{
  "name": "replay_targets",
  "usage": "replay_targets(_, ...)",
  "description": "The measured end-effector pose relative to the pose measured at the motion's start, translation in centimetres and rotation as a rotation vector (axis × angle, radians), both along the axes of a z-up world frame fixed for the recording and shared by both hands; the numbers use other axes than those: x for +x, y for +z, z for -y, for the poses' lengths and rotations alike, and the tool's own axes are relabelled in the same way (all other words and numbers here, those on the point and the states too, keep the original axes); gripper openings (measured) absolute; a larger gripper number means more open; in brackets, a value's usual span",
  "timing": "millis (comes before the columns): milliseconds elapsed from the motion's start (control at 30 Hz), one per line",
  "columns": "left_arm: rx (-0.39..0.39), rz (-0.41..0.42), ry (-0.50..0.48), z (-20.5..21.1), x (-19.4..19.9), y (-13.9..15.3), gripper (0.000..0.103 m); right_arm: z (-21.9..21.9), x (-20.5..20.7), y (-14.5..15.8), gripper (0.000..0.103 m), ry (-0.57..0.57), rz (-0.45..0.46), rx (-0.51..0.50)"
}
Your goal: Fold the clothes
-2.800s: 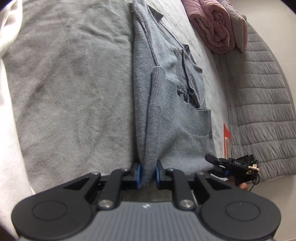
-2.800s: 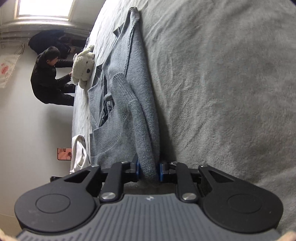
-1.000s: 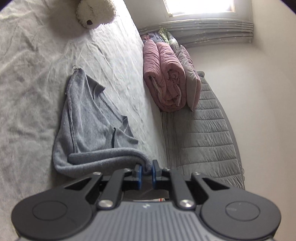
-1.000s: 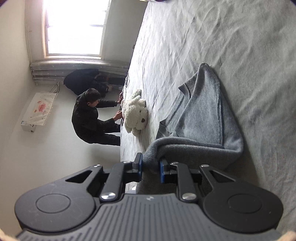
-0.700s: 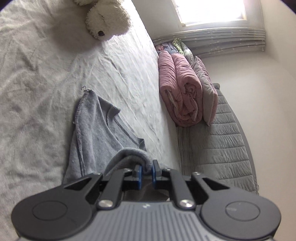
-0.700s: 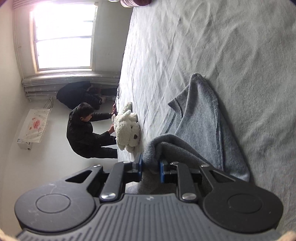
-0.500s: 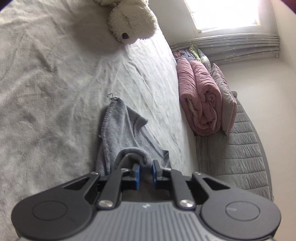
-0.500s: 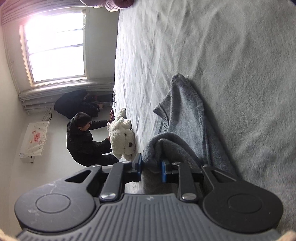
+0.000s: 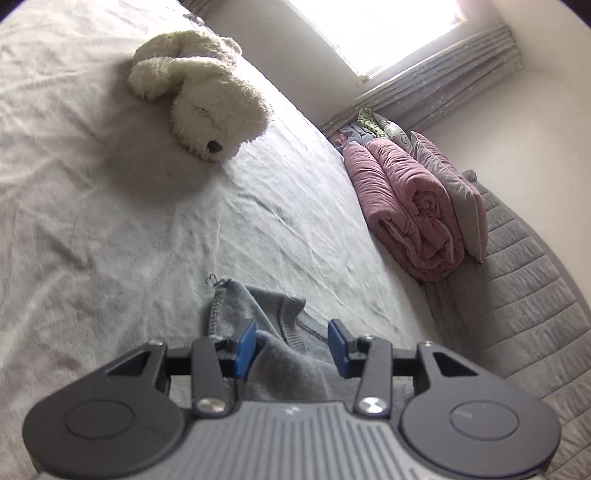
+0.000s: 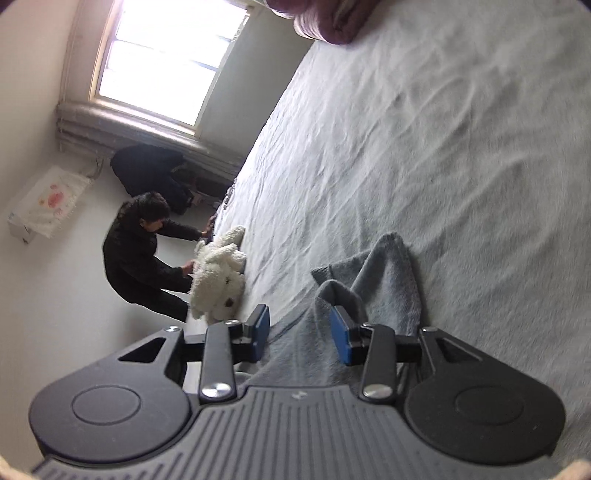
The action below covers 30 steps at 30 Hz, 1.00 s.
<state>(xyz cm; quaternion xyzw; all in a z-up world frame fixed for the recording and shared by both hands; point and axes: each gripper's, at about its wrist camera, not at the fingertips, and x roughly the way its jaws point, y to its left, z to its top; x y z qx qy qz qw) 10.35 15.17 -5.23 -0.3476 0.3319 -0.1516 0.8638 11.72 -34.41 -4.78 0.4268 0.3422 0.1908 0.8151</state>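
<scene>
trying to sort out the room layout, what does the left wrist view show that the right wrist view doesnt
Only the left wrist view shows the rolled pink quilt whole, a grey pillow behind it and the quilted grey cover.

Only the right wrist view shows a person in black crouched by the bed, touching the toy, and a floral cloth on the wall.

Both show the grey sweater on the bed sheet, the white plush dog, the window, and jaws that have just been opening, sweater between them unclamped.

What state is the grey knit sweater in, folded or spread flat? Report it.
Folded over: the grey knit sweater lies doubled on the pale bedsheet, its near layer lying over the collar end. Both grippers' jaws have just been opening around that fold.
</scene>
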Motion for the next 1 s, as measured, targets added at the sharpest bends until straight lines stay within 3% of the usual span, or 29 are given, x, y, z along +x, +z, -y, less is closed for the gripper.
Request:
replay_targets(200, 0.184, 0.009, -0.029, 2.1, 0.0, -1.1, 0.042, -3.4, 0.0, -1.6, 0.042, 0.05, 0.07, -0.197)
replay_targets(267, 0.215, 0.021, -0.031, 2.7, -0.1, -1.2, 0.034, -4.9, 0.0, -2.1, 0.042, 0.062, 0.101, -0.266)
replay_targets(333, 0.241, 0.038, -0.03, 3.1, -0.2, -1.2, 0.018, -6.4, -0.4, -2.0, 0.029, 0.069, 0.156, -0.363)
replay_targets(367, 0.251, 0.045, -0.025, 3.3, -0.2, -1.1, 0.015, -7.1, -0.5, -1.9, 0.019, 0.068, 0.182, -0.406)
replay_targets(433, 0.272, 0.063, -0.017, 3.7, -0.3, -0.9, 0.011, -8.2, -0.7, -1.7, 0.015, 0.047, 0.223, -0.474)
replay_targets(733, 0.404, 0.171, 0.002, 6.5, 1.8, 2.1, 0.01, -10.1, -0.2, -0.1, 0.01, -0.068, 0.349, -0.607)
replay_targets(1000, 0.49, 0.137, 0.073, 7.7, 4.8, 0.9, 0.01, -10.0, 3.1, -1.0, 0.01, -0.119, 0.305, -0.613)
